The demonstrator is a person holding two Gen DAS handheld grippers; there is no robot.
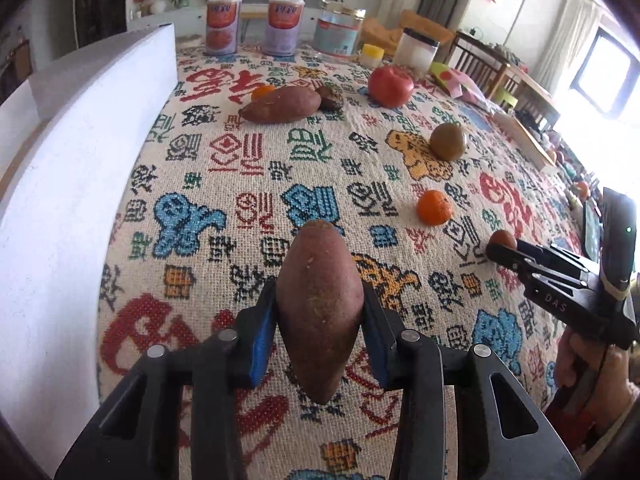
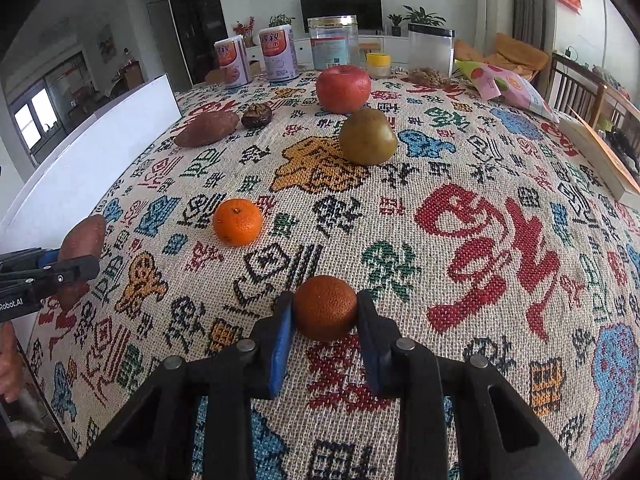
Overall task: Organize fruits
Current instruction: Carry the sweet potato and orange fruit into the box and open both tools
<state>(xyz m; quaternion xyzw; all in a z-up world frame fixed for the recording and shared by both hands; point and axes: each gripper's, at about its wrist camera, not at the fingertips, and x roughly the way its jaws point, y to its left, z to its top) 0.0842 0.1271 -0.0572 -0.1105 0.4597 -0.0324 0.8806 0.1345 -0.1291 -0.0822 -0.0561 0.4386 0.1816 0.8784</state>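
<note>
A: Report the step in hand.

B: Mid-sort, in my judgement. I have a sweet potato (image 1: 320, 308) in the left gripper (image 1: 320, 312), jaws pinching it across its middle, long axis pointing forward, above the table (image 1: 240, 184). The right gripper (image 2: 325, 314) holds a dark orange (image 2: 325, 307), jaws pinching its sides, low over the cloth.

A: Next move?

B: I would carry the potato to the second potato (image 1: 282, 105) at the far side, and the orange beside the bright orange (image 2: 237, 222). An apple (image 2: 343, 88) and a pear (image 2: 368, 136) lie beyond, untouched.
</note>
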